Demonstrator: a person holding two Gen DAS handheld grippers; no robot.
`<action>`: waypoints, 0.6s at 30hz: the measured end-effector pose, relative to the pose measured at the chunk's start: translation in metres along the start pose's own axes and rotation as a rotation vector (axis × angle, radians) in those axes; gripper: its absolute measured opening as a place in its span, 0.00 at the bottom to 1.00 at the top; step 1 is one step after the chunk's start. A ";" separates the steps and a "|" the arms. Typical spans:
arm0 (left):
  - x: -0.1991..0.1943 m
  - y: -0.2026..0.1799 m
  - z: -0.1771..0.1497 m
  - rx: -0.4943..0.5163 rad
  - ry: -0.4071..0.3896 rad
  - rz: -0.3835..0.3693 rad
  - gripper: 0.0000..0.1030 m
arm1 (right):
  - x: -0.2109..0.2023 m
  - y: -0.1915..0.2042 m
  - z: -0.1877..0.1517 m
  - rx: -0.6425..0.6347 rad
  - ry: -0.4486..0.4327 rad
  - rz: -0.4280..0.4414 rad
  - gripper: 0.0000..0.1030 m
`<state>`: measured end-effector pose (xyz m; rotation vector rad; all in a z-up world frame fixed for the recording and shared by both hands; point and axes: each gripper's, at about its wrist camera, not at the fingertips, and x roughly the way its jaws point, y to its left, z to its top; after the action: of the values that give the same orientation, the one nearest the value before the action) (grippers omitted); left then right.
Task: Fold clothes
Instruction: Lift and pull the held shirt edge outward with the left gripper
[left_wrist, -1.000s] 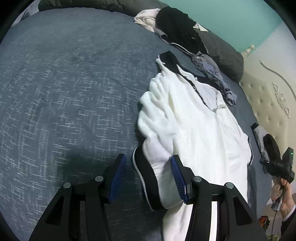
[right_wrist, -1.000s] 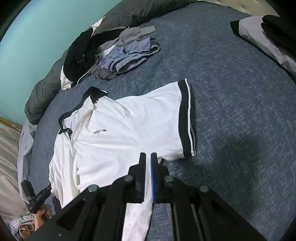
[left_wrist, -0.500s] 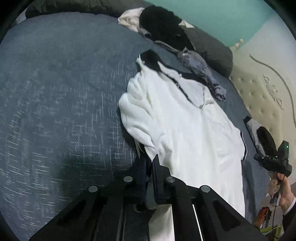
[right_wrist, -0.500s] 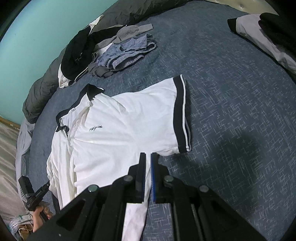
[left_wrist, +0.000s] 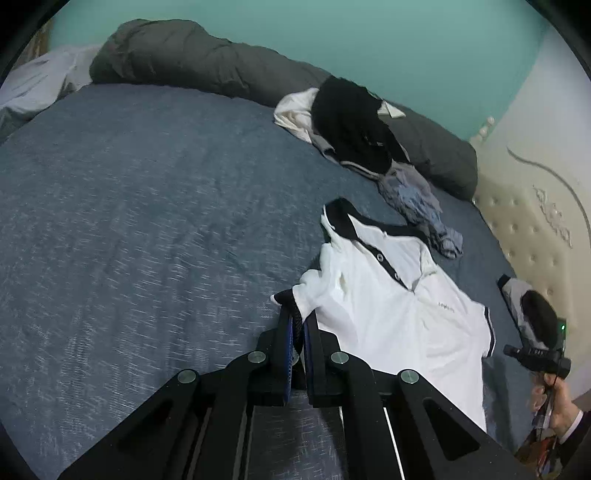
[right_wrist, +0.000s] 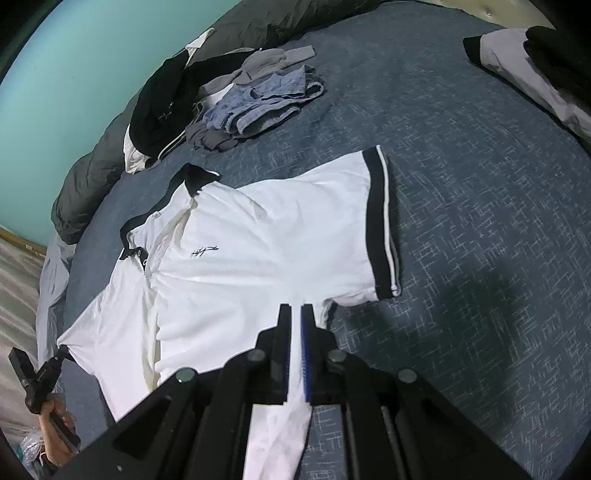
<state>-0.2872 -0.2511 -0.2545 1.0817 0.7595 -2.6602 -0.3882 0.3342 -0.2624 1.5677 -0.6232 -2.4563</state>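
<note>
Left claw (left_wrist: 298, 325): pressed together on the black-trimmed sleeve cuff of the white short-sleeved polo shirt (left_wrist: 388, 317), lifting that sleeve off the bed, likely to carry it across the chest as a first fold.
Polo shirt: spread face up on the blue woven bedspread (left_wrist: 147, 221), ahead and to the right of the left claw; collar points away from it.
Right claw (right_wrist: 295, 314): pinching the shirt's white side fabric just below the far sleeve, apparently to anchor the body.
Flat sleeve (right_wrist: 380, 218): ahead-right of the right claw, untouched.
Loose clothes pile (right_wrist: 236, 103): well beyond both claws, seemingly awaiting folding.
</note>
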 end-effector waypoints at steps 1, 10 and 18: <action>-0.003 0.002 0.001 -0.001 -0.011 0.006 0.05 | 0.000 0.001 0.000 -0.002 -0.001 0.000 0.04; 0.051 -0.057 -0.031 0.102 0.170 -0.231 0.05 | 0.001 0.004 0.001 -0.002 0.002 0.002 0.04; 0.084 -0.029 -0.057 -0.018 0.223 -0.165 0.05 | -0.004 0.010 0.004 -0.028 -0.004 0.003 0.04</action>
<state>-0.3232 -0.1944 -0.3363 1.3847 0.9497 -2.6883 -0.3913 0.3280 -0.2534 1.5511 -0.5891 -2.4557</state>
